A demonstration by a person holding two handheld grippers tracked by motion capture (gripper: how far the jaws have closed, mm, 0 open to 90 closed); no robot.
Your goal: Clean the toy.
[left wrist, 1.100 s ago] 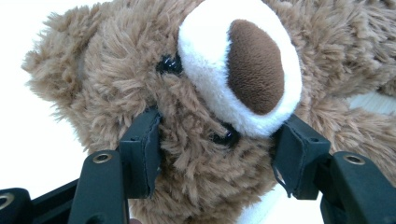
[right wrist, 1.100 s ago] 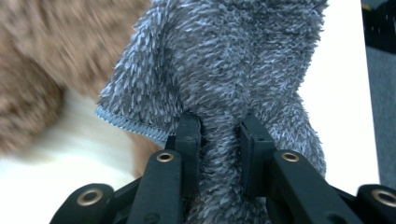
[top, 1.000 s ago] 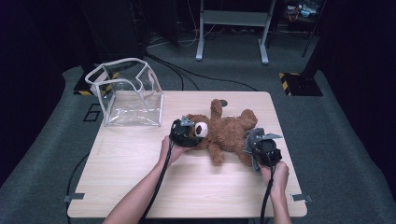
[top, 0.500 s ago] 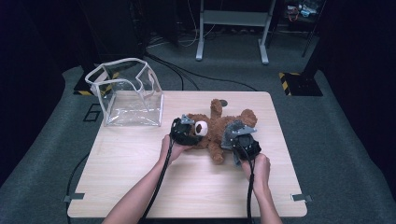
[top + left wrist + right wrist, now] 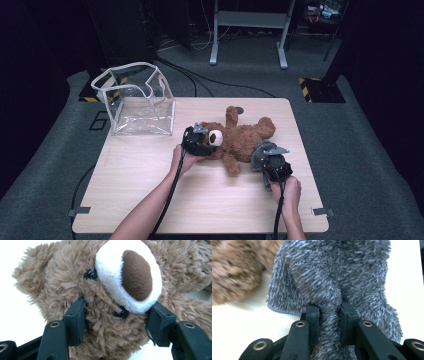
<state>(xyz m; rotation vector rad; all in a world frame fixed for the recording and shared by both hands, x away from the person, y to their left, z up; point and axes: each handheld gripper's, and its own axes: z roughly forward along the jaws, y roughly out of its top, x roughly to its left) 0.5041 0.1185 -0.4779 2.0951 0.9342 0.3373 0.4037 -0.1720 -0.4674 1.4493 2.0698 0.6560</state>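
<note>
Brown plush teddy bear [image 5: 240, 137] with a white muzzle and dark brown nose lay on its back near the middle of the light wooden table [image 5: 150, 170], head toward the person's left, limbs splayed.

Left gripper [image 5: 200, 142] sat at the bear's head. In the left gripper view its two black jaws pressed into the fur on either side of the face [image 5: 110, 297], just below the muzzle: clamped on the head.

Grey fuzzy cloth [image 5: 260, 152] lay just beside the bear's lower body, at the person's right. Right gripper [image 5: 272, 165] held it. In the right gripper view the jaws stood close together with a bunched fold of the cloth [image 5: 332, 290] pinched between them; bear fur showed blurred at upper left [image 5: 234, 272].

Clear plastic pouch [image 5: 140, 102] with white trim stood open-topped at the table's far left corner, well apart from the bear. Dark carpet around the table; metal stand legs [image 5: 250, 35] beyond it.
</note>
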